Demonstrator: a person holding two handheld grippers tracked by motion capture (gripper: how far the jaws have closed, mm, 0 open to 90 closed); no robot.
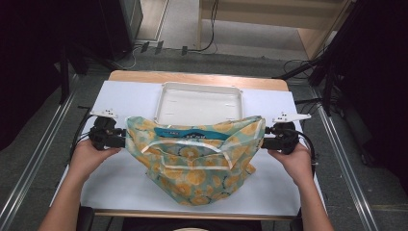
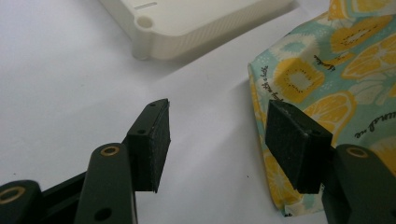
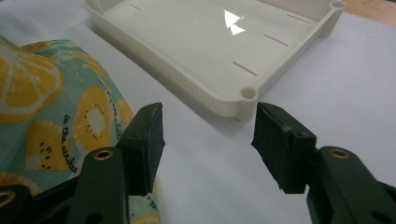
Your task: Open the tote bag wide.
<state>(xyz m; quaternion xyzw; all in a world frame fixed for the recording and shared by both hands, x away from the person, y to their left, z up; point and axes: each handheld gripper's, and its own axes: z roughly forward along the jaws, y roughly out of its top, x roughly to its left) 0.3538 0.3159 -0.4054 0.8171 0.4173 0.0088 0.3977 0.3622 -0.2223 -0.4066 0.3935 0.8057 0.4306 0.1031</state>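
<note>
High view: a bag (image 1: 195, 161) printed with citrus slices lies spread on the white surface (image 1: 120, 183), in the near half, roughly midway between the left and right edges.
Bag: teal cloth with yellow fruit print; pale handles lie across its middle; its lower point reaches toward the near edge.
Tray (image 1: 198, 103): cream, shallow, empty, at the far half of the surface; its near rim is overlapped by or just behind the bag's top edge.
Left claw (image 1: 122, 139): held in the person's left hand (image 1: 86, 159) at the bag's left corner, near the left edge of the surface.
Left claw state: released; in the left gripper view the claw (image 2: 217, 144) stands with jaws apart, bare surface between them, and the bag (image 2: 336, 70) just beside the right-hand jaw, whose pad does not press on the cloth as far as can be seen.
Right claw (image 1: 264, 139): held in the right hand (image 1: 296, 161) at the bag's right corner, near the right edge.
Right claw state: released; in the right gripper view the claw (image 3: 208, 144) is spread wide, with nothing between the jaws, the bag (image 3: 51, 102) beside the left-hand jaw and the tray (image 3: 215, 51) corner ahead.
Hands: both rest low on the surface, one at each side of the bag.
</note>
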